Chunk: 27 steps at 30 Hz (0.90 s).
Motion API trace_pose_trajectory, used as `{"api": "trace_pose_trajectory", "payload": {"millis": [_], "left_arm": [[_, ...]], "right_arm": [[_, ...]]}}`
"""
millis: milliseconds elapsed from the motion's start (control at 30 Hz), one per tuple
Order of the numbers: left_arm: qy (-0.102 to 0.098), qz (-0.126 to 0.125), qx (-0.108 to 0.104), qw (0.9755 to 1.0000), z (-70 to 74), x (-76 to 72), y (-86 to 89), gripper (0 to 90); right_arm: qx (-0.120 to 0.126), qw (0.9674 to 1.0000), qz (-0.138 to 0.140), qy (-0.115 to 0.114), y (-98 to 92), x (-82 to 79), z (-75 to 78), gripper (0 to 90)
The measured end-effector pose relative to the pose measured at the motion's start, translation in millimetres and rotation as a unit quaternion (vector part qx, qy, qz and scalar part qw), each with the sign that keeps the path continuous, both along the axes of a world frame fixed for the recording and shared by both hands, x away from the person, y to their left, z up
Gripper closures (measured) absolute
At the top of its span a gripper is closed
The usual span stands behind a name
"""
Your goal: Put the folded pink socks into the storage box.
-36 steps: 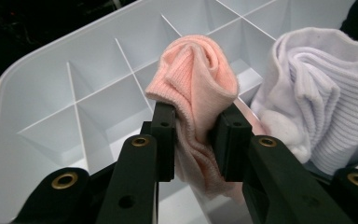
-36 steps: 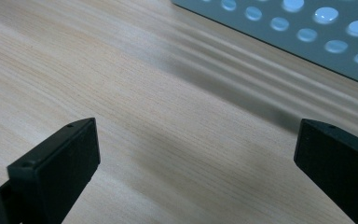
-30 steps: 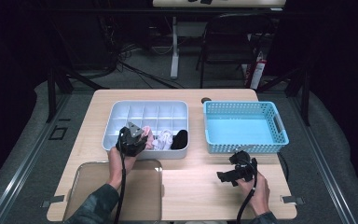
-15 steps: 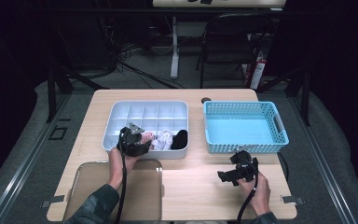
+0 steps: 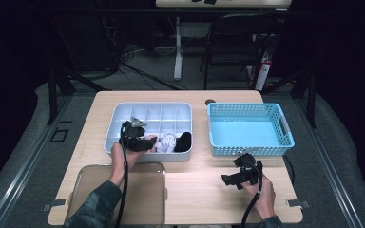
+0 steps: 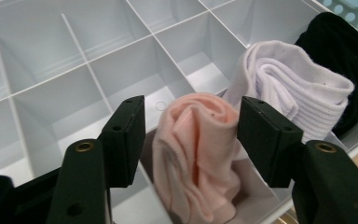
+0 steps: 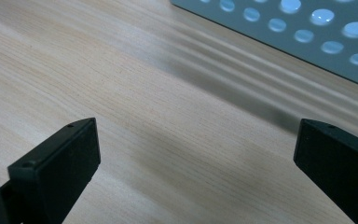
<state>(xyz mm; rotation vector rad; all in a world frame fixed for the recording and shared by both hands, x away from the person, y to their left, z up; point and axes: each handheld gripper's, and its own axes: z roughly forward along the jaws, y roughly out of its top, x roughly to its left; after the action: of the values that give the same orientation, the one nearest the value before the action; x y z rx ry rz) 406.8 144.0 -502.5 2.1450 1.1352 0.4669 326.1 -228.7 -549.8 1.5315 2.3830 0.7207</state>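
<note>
On a pale wooden table, ringed by dark floor with a folding chair and cables behind it, stand a white divided tray, a blue basket to its right and a clear lid at the near edge.

From the high view, the left gripper reaches into the tray's near row of compartments, while the right gripper hangs over bare wood in front of the basket, well apart from it.

Up close, the left gripper view shows what the high view blurs: a rolled pink sock stands upright between the fingers, in a compartment at the tray's near edge. The jaws have just been opening; the left finger stands clear of the sock with a gap, and the right finger sits at the roll's edge without squeezing it. Just beyond the right finger lies a rolled white sock, touching the pink one, and past that a black sock in the next compartment.

Looking along the right gripper, its fingers are spread wide with only wood grain between them, and the basket's perforated wall crosses the far corner above the right finger.
</note>
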Motion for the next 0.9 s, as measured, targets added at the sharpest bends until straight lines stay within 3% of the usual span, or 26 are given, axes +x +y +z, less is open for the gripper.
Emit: {"api": "trace_pose_trajectory", "payload": {"millis": [200,333,567,767,900], "left_arm": [[0.017,0.009,0.014,0.9997,-6.2,1.1,-1.4,68.3],[0.029,0.008,0.022,0.9993,-8.7,1.6,-0.8,76.5],[0.058,-0.006,0.037,0.9976,-17.7,1.6,-3.7,80.2],[0.056,-0.004,0.032,0.9979,-16.6,1.3,-2.6,79.3],[0.057,-0.002,0.022,0.9982,-12.2,-0.1,1.5,73.9]], "right_arm": [[-0.005,1.0,-0.001,0.006,0.5,-0.4,-0.8,2.5],[-0.006,0.9999,0.002,0.011,0.8,-0.1,-0.8,3.1],[-0.007,1.0,-0.002,0.007,0.5,-0.4,-0.8,3.3],[-0.006,1.0,-0.002,0.005,-0.2,-0.6,-0.4,3.5],[-0.011,0.9999,-0.001,0.006,-1.1,-0.5,0.2,3.5]]}}
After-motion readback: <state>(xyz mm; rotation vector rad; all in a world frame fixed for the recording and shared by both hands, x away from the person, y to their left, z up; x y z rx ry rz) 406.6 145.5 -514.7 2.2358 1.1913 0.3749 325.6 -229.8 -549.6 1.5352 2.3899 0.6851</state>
